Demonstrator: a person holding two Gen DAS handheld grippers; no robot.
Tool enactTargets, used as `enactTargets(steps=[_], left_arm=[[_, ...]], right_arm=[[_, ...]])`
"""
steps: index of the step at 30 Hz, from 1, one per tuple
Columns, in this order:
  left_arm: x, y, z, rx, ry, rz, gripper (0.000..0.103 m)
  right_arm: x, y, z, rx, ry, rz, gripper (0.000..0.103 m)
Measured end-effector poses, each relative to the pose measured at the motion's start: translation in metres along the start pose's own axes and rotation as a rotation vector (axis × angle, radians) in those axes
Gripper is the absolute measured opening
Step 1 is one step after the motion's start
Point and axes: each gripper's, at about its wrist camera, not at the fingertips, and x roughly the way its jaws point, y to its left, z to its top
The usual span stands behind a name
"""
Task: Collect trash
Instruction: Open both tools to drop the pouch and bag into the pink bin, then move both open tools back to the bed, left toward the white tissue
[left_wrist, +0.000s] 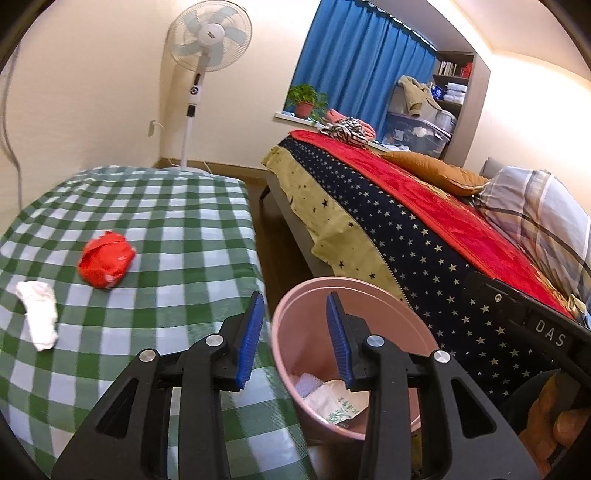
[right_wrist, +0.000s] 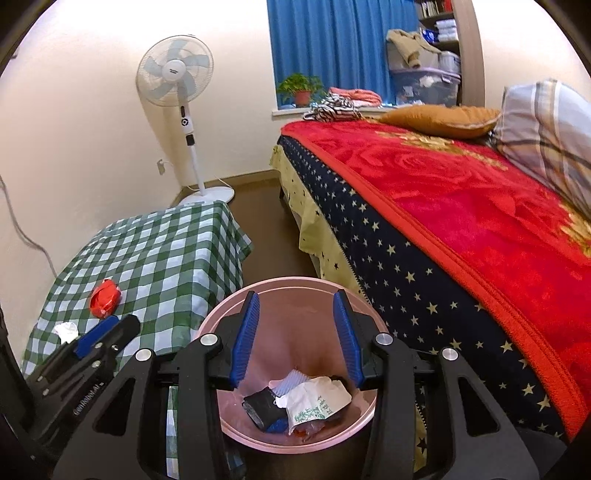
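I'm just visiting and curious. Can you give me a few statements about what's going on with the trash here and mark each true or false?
1. The pink bin already has trash in it. True.
2. The red wrapper lies on the bed. False: it lies on the checked table.
3. The right gripper holds a tissue. False: it is open and empty above the bin.
4. A white crumpled tissue lies near the red wrapper. True.
5. The left gripper is open. True.
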Motion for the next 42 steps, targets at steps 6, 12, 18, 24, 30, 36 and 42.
enactTargets(steps=[6, 12, 18, 24, 30, 36, 42], left_arm=[[-0.018, 0.014, 0.000, -0.017, -0.020, 0.038, 0.035], [-0.036, 0.033, -0.003, -0.040, -0.035, 0.092, 0.035], [-0.047, 0.058, -0.004, -0.081, -0.041, 0.152, 0.035], [-0.054, 0.084, -0.008, -0.125, -0.039, 0.215, 0.035], [-0.055, 0.109, -0.014, -0.170, -0.032, 0.272, 0.035], [-0.050, 0.133, -0.021, -0.221, -0.018, 0.341, 0.035], [-0.044, 0.154, -0.026, -0.279, -0.008, 0.412, 0.035]], right_arm=[[-0.010, 0.010, -0.002, -0.026, -0.027, 0.017, 0.042], [-0.017, 0.022, -0.004, -0.045, -0.037, 0.042, 0.042], [-0.017, 0.042, -0.005, -0.065, -0.033, 0.077, 0.042], [-0.010, 0.064, -0.007, -0.084, -0.019, 0.114, 0.042], [0.002, 0.083, -0.010, -0.093, 0.001, 0.156, 0.042], [0.016, 0.097, -0.012, -0.095, 0.007, 0.212, 0.042], [0.032, 0.109, -0.016, -0.108, 0.012, 0.265, 0.042]])
